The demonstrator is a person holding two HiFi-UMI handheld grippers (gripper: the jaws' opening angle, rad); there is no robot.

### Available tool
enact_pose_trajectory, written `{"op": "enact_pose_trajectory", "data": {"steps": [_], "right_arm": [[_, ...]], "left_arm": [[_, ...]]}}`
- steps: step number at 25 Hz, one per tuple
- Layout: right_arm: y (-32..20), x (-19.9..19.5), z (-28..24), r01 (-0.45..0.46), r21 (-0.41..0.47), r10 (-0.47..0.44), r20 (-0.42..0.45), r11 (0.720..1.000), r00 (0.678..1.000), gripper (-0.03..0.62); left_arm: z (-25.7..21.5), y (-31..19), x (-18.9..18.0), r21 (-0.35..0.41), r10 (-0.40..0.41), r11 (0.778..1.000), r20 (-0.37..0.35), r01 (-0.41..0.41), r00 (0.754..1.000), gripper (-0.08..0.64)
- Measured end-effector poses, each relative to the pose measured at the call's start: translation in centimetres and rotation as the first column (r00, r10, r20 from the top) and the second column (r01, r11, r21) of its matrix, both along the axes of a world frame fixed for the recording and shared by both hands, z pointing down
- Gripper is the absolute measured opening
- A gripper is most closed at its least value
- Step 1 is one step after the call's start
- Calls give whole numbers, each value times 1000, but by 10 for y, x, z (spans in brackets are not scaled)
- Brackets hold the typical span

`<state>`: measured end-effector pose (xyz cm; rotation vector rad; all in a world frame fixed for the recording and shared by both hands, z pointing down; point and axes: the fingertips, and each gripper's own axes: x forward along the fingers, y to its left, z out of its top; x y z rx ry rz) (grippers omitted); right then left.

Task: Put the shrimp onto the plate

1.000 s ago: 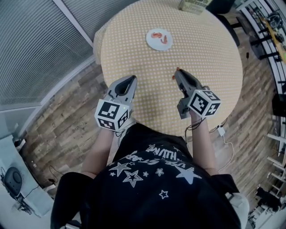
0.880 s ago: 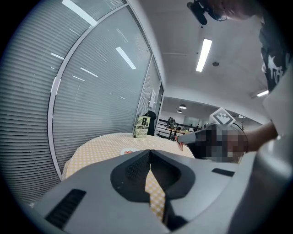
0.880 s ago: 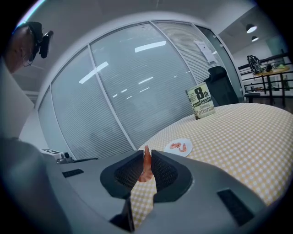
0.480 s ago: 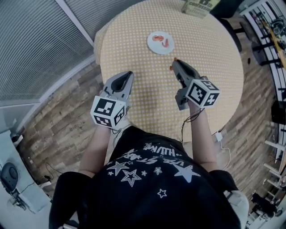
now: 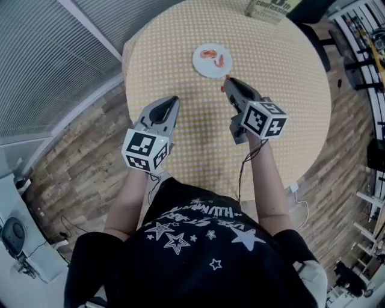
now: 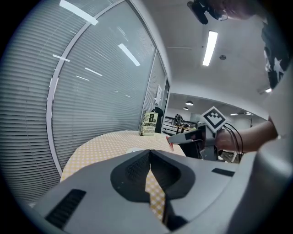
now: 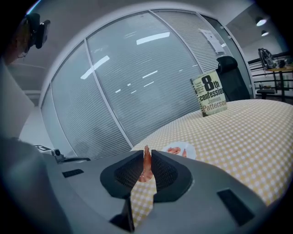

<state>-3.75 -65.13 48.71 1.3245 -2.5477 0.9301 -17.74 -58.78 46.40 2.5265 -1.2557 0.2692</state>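
A small white plate (image 5: pixel 212 62) lies on the round checked table (image 5: pixel 283 108) and holds two orange shrimps (image 5: pixel 209 53). My right gripper (image 5: pixel 225 83) hangs just short of the plate's near edge, shut on another orange shrimp (image 7: pixel 147 166) that stands upright between its jaws. From the right gripper view the plate (image 7: pixel 185 147) shows just beyond the jaws. My left gripper (image 5: pixel 170 103) hovers over the table's near left part, shut with nothing in it. The left gripper view shows its jaws (image 6: pixel 149 157) closed and the right gripper (image 6: pixel 170 141) ahead.
A book (image 5: pixel 269 9) stands at the table's far edge, also seen as a book (image 7: pixel 210 96) in the right gripper view. Window blinds (image 5: pixel 54 54) run along the left. Wooden floor (image 5: pixel 90 156) surrounds the table, with a cable and plug (image 5: pixel 298 175) at the right.
My right gripper has carried the shrimp forward toward the plate and now hangs at its near edge. The left gripper has hardly moved.
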Motion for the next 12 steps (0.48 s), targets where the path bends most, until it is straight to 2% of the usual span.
{"op": "enact_pose_trajectory", "data": {"steps": [12], "right_arm": [[-53, -22, 44, 69, -45, -73, -75, 997, 995, 55]], "left_arm": [[23, -39, -3, -28, -41, 999, 22, 42, 999, 9]]}}
